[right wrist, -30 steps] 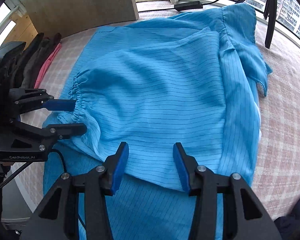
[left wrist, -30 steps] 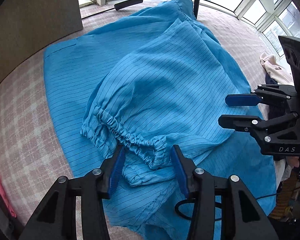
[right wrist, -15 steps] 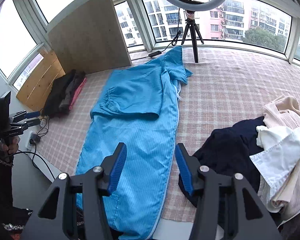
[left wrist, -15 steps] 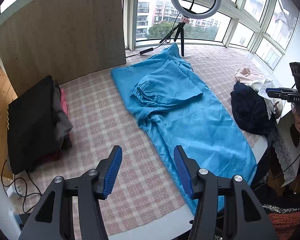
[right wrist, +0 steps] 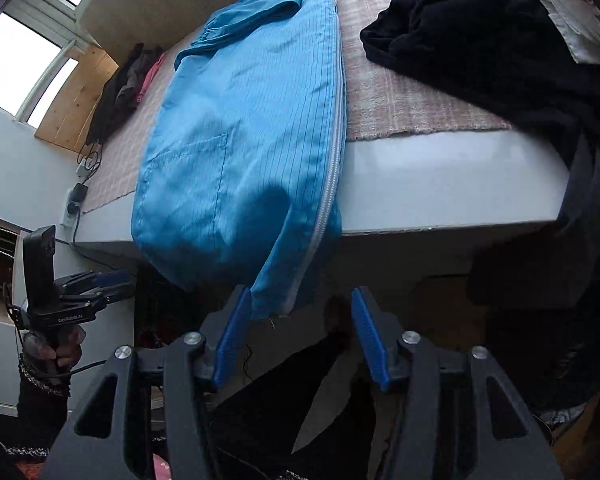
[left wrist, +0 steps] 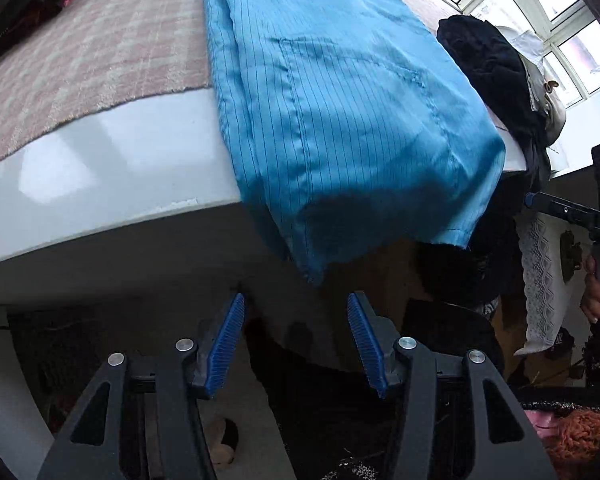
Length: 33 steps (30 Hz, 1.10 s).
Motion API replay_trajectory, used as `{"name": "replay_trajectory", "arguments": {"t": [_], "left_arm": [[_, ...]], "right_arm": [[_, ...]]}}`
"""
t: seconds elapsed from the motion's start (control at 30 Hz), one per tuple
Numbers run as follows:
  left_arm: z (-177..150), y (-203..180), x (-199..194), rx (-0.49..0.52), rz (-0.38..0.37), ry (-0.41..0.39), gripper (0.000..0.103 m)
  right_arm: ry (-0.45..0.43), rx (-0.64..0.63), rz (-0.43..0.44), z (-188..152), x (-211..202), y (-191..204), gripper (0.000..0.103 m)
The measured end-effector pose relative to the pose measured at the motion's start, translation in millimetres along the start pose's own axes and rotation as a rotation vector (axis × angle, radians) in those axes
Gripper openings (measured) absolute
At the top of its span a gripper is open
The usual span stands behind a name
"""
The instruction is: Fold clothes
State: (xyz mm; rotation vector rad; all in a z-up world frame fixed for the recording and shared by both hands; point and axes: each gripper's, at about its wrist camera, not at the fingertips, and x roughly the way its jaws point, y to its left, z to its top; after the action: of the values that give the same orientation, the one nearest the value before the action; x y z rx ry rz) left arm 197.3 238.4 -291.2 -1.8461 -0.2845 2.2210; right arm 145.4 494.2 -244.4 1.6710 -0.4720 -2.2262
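Note:
A blue pinstriped garment (left wrist: 340,92) lies lengthwise on the pink plaid bed cover (left wrist: 100,48), and its lower hem hangs over the white front edge (left wrist: 100,160). My left gripper (left wrist: 296,320) stands open just below the hanging left hem corner (left wrist: 312,272), with nothing between its fingers. In the right wrist view the same garment (right wrist: 240,140) shows its white zipper edge (right wrist: 332,168). My right gripper (right wrist: 298,320) is open under the right hem corner (right wrist: 276,300), which dangles by the left pad (right wrist: 232,328) without being pinched. Each gripper shows in the other's view: the right gripper (left wrist: 560,210), the left gripper (right wrist: 100,284).
A heap of dark clothes (right wrist: 480,40) with a white garment (right wrist: 572,12) lies right of the blue one and spills over the edge. A stack of dark and pink clothes (right wrist: 132,76) sits far left. Cables and a plug (right wrist: 78,196) hang at the bed's left corner.
Both grippers have pulled back from the folded sleeve, across the bed, and dropped to its front edge below the hanging hem. Their jaws stand a little wider than a second ago.

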Motion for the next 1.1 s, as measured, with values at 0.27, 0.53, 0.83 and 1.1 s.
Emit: {"name": "replay_trajectory", "arguments": {"t": [0.27,0.53,0.83,1.1], "left_arm": [[9,-1,22,-0.021,-0.033,-0.005,0.052],[12,-9,19,-0.009,-0.034,0.001,0.052],[12,-28,21,0.079,-0.04,-0.003,0.053],[17,-18,34,0.046,-0.062,-0.002,0.057]], "right_arm": [[0.07,-0.068,-0.029,9,46,16,0.052],[0.126,-0.119,-0.173,0,77,-6,0.052],[0.099,-0.194,-0.051,0,58,-11,0.052],[0.173,-0.257,0.018,4,85,-7,0.052]]}}
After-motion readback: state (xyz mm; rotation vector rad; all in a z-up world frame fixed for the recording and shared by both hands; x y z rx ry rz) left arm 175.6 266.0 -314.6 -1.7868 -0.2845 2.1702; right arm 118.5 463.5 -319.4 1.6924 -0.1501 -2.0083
